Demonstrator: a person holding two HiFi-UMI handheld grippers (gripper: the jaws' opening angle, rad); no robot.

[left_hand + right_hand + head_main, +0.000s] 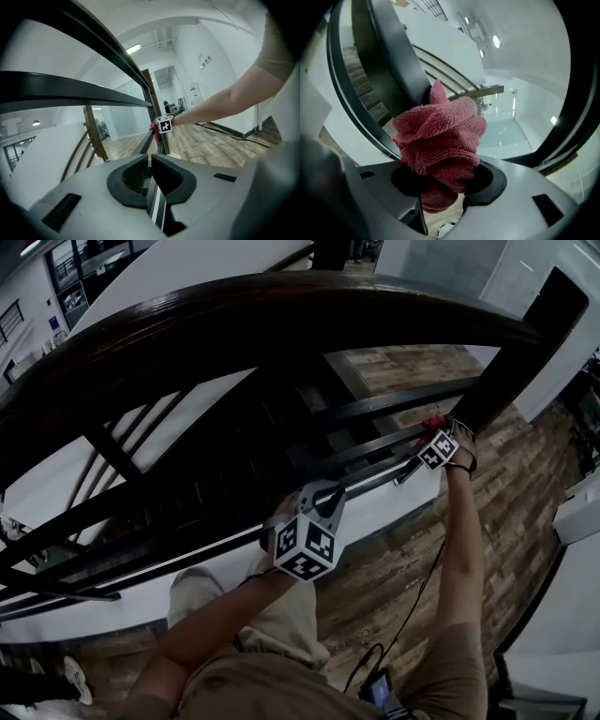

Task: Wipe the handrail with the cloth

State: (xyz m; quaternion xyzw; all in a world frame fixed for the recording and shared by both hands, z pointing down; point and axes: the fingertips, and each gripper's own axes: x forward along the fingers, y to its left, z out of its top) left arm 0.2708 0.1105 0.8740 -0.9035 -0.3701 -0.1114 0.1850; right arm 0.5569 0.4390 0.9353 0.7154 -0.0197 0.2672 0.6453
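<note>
Presently the jaws of the right gripper (440, 199) pinch the red cloth (438, 140) — soft, light, best held deep in its bunched folds — close beside the handrail (389, 61); the left gripper (150, 171) has its jaws pressed together.

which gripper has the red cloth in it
The right gripper: its jaws pinch the bunched red cloth. The left gripper has its jaws together, no cloth.

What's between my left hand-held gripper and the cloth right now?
A bare stretch of dark lower rail, left hand-held gripper to red cloth; the left gripper view shows it.
</note>
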